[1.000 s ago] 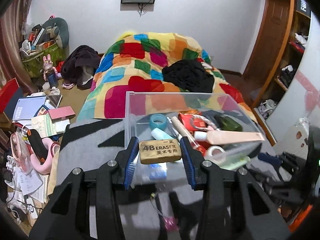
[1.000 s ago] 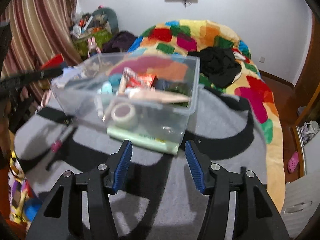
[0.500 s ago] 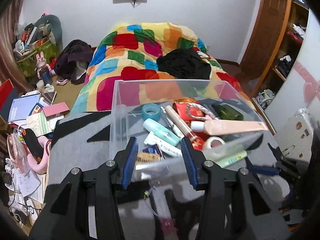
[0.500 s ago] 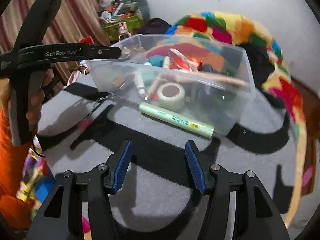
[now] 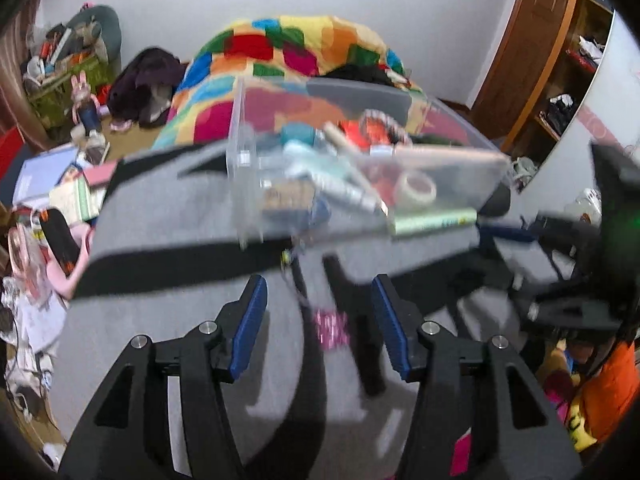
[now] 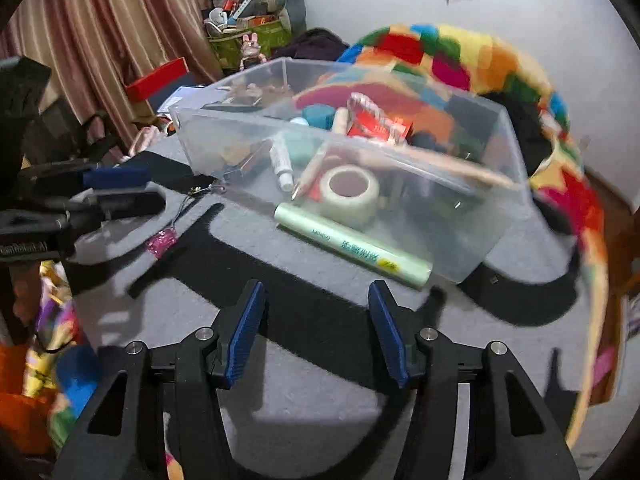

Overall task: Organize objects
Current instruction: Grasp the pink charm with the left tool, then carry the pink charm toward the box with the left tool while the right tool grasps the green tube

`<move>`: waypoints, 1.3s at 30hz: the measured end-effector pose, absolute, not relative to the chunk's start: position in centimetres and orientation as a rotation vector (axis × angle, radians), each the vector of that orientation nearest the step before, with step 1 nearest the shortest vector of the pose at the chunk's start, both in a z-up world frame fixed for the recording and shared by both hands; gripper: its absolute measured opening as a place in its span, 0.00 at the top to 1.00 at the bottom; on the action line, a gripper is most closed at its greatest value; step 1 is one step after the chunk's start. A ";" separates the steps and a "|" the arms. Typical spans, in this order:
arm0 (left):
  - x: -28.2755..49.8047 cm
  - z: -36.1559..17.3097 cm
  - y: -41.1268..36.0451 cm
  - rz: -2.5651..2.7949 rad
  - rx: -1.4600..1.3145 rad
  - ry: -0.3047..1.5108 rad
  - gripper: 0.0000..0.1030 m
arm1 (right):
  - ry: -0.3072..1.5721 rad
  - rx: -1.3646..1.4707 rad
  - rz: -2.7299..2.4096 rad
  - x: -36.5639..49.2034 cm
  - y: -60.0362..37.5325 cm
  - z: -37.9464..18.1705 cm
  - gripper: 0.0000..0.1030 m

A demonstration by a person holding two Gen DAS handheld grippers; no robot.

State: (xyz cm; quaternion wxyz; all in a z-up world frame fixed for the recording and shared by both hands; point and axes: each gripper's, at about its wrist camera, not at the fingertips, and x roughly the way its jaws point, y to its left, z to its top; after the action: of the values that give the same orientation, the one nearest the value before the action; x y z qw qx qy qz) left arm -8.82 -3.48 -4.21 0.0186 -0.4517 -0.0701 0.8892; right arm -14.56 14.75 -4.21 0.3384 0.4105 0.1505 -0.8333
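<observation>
The left gripper hangs over the grey-and-black blanket, its jaws opening with nothing between the blue pads; the small pink charm on its thin cord lies on the blanket below the gap, not touched by either finger. The right gripper also stands parted and empty, over a black band of the blanket near its front edge. Ahead of both sits the clear plastic bin, toward the far side of the blanket, holding a jumble of small things: a roll of tape against the near wall, a white tube beside it, a red packet further in, and a teal roll near the middle. A pale green tube lies on the blanket outside the bin, along the foot of its near wall (whether it touches is unclear). In the right wrist view the pink charm lies near the bin's left corner, with the left gripper just beside it at the blanket's left edge. The left wrist view is blurred. Behind the bin is a patchwork quilt.
</observation>
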 end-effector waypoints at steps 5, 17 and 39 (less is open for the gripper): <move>-8.2 -6.2 -2.8 2.725 -1.454 -0.230 0.47 | 0.439 1.102 -2.256 -16.9 14.3 -4.4 0.50; -7.4 -6.6 -1.5 2.800 -1.389 -0.088 0.74 | 0.440 1.077 -2.175 -15.4 14.5 -3.8 0.49; -15.9 -7.0 0.4 2.785 -1.528 -0.080 0.78 | 0.258 1.180 -2.130 -18.1 15.1 -6.2 0.47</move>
State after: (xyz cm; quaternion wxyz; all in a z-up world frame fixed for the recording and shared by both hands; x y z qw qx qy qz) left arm -15.86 0.35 -7.02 -0.0183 -0.4807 -0.0253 0.8763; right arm -18.13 15.06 -6.21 0.3398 0.4532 0.0990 -0.8181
